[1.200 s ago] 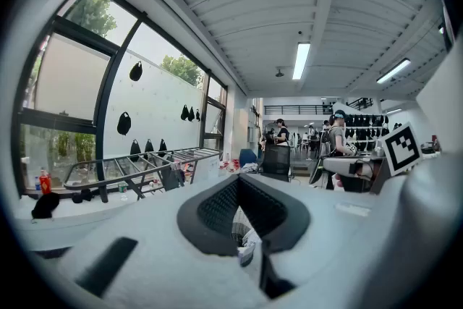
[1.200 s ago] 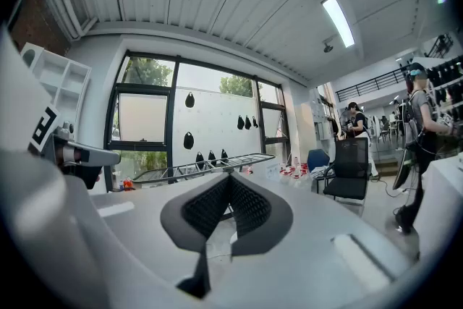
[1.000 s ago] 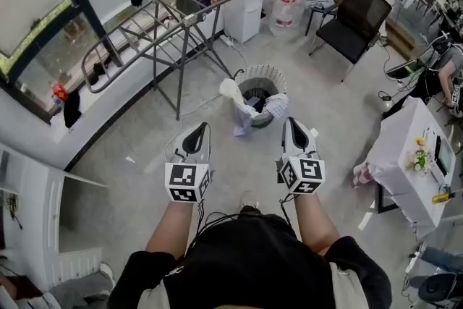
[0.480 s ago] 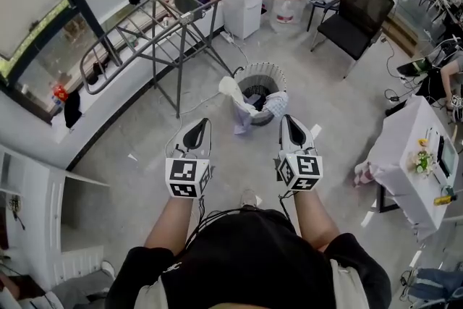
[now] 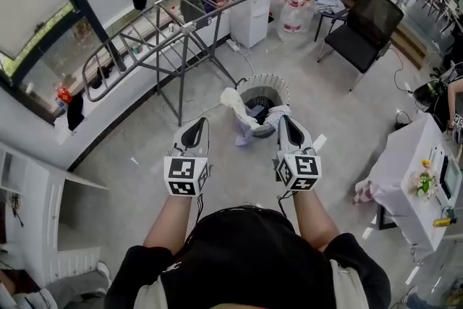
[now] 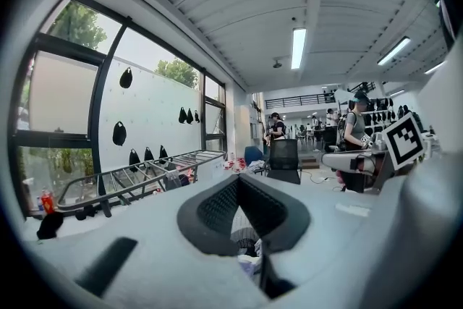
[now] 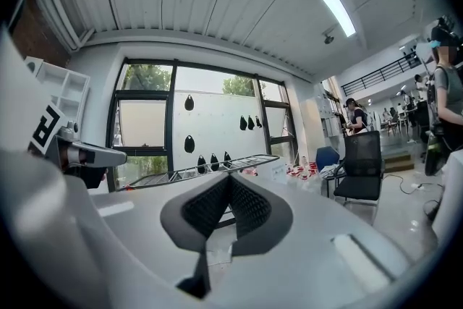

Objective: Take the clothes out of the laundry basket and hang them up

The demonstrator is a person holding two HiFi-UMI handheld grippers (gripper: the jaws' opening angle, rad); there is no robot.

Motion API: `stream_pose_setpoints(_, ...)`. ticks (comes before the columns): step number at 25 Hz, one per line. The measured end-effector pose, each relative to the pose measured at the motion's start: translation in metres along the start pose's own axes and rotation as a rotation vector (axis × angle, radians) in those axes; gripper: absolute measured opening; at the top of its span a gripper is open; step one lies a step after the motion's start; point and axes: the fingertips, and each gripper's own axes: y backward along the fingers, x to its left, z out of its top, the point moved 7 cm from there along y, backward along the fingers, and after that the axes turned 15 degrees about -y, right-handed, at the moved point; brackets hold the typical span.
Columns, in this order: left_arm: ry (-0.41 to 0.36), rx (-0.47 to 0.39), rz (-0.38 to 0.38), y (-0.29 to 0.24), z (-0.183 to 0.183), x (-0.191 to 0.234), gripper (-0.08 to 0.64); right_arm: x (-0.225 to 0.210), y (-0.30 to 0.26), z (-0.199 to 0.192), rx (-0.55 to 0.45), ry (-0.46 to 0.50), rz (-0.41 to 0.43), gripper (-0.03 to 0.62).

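Left gripper (image 5: 194, 128): jaws together, empty.
Right gripper (image 5: 288, 124): jaws together, empty.
Laundry basket (image 5: 269, 80): near rim hidden under draped clothes (image 5: 235, 99).

- The grey concrete floor (image 5: 340, 105) carries everything, and its middle is mostly bare.
- A round white slatted plastic laundry basket (image 5: 264, 79) stands near the middle of the floor.
- A grey metal-tube drying rack (image 5: 166, 36) stands along the window-side edge.
- A white box-shaped cabinet (image 5: 253, 7) and clear water jugs with red caps (image 5: 293, 11) stand at the far edge.
- A black mesh office chair (image 5: 358, 25) stands toward the far right corner.
- A white-covered table (image 5: 405, 155) stands at the right edge, with a pinkish crumpled cloth (image 5: 362, 192) lying beside its foot.
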Motion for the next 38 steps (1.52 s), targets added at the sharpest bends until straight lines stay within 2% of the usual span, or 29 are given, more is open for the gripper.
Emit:
stream_pose_setpoints(11, 0.017, 0.019, 0.063, -0.036, -0.009, 0.004, 0.009, -0.025, -0.045, -0.003, 0.042, 0.009, 0.062, 0.014)
stream_pose_setpoints(18, -0.007, 0.009, 0.074, -0.071, -0.02, 0.018, 0.009, -0.034, -0.086, -0.012, 0.052, 0.029, 0.083, 0.014)
stream_pose_setpoints(21, -0.02, 0.005, 0.07, -0.092, -0.023, 0.031, 0.009, -0.037, -0.11, -0.014, 0.055, 0.037, 0.079, 0.014)
stream_pose_setpoints(25, 0.002, 0.0, 0.065, -0.126, -0.032, 0.061, 0.009, -0.034, -0.15, -0.018, 0.069, 0.047, 0.082, 0.014)
stream_pose_setpoints(31, 0.03, 0.005, 0.018, -0.205, -0.043, 0.106, 0.009, -0.041, -0.23, -0.015, 0.084, 0.036, 0.061, 0.014)
stream_pose_setpoints(38, 0.036, 0.006, -0.124, -0.317, -0.05, 0.179, 0.008, -0.045, -0.339, -0.011, 0.098, 0.024, -0.047, 0.014)
